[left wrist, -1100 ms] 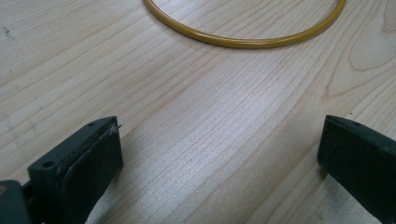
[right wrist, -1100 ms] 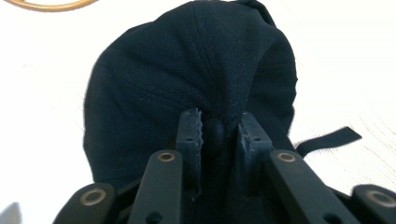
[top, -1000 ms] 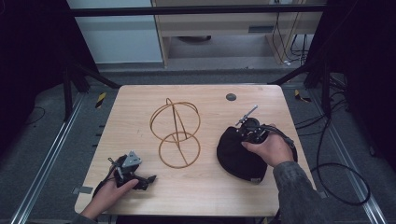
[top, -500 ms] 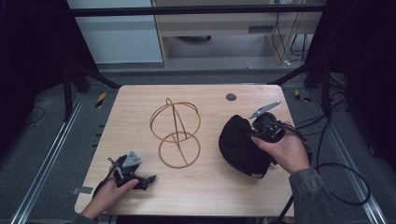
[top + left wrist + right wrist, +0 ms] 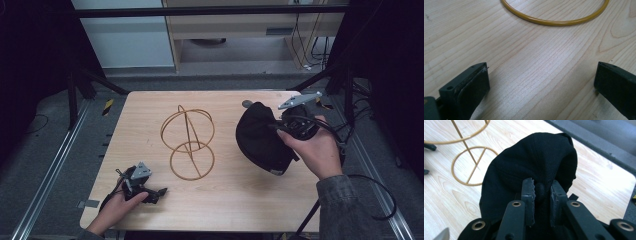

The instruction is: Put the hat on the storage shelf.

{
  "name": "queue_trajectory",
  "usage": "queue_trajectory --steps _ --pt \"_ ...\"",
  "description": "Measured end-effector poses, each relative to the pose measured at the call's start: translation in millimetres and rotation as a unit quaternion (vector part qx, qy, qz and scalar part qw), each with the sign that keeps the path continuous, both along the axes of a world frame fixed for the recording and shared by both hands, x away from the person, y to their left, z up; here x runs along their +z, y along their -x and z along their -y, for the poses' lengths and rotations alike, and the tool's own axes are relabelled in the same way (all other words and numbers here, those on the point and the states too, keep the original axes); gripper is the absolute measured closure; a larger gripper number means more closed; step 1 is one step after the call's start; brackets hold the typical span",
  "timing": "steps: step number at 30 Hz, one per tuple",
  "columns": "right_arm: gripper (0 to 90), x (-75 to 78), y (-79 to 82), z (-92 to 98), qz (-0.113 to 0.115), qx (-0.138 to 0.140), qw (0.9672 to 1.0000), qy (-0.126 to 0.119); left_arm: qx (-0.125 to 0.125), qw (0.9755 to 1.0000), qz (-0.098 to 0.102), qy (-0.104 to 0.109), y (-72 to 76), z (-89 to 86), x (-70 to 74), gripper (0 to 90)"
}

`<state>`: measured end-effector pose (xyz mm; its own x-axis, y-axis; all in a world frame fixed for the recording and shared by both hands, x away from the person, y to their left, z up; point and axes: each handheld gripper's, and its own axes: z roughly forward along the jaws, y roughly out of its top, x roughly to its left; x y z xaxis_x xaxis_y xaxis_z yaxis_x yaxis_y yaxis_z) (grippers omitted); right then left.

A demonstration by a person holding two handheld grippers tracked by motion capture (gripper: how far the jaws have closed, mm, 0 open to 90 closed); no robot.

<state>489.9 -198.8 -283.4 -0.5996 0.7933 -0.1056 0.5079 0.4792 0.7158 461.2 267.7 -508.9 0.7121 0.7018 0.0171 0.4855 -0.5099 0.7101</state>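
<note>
A black cap (image 5: 260,137) hangs off the table at the right, pinched at its top by my right gripper (image 5: 280,129). In the right gripper view both jaws press on the cap's crown (image 5: 534,165), with the right gripper (image 5: 541,191) shut on the fabric. A gold wire stand (image 5: 187,141) with a ring base and a round upper loop stands mid-table. My left gripper (image 5: 150,192) rests on the wood at the front left, open. In the left gripper view the left gripper (image 5: 541,82) has bare wood between its jaws, with the stand's base ring (image 5: 554,21) ahead.
The wooden table (image 5: 220,200) has a small dark disc (image 5: 247,104) near its far edge. Metal rails (image 5: 47,175) run along both sides on the floor, and a cable (image 5: 372,192) trails from the right hand.
My right gripper has risen and shifted right, lifting the black cap off the table. The left hand and gripper have stayed in place.
</note>
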Motion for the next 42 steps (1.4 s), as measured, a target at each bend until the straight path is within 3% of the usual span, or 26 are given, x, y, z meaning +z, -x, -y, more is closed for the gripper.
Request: queue_trajectory --steps 27,42 --pt "77.5 35.4 16.0 -25.3 0.043 0.036 0.9983 -0.014 -0.001 1.0000 0.001 -0.001 -0.1 -0.1 0.1 0.0" --pt "77.5 62.1 13.3 -39.1 0.058 0.052 0.9968 -0.016 -0.001 1.0000 0.000 -0.001 0.0 -0.2 0.3 0.0"
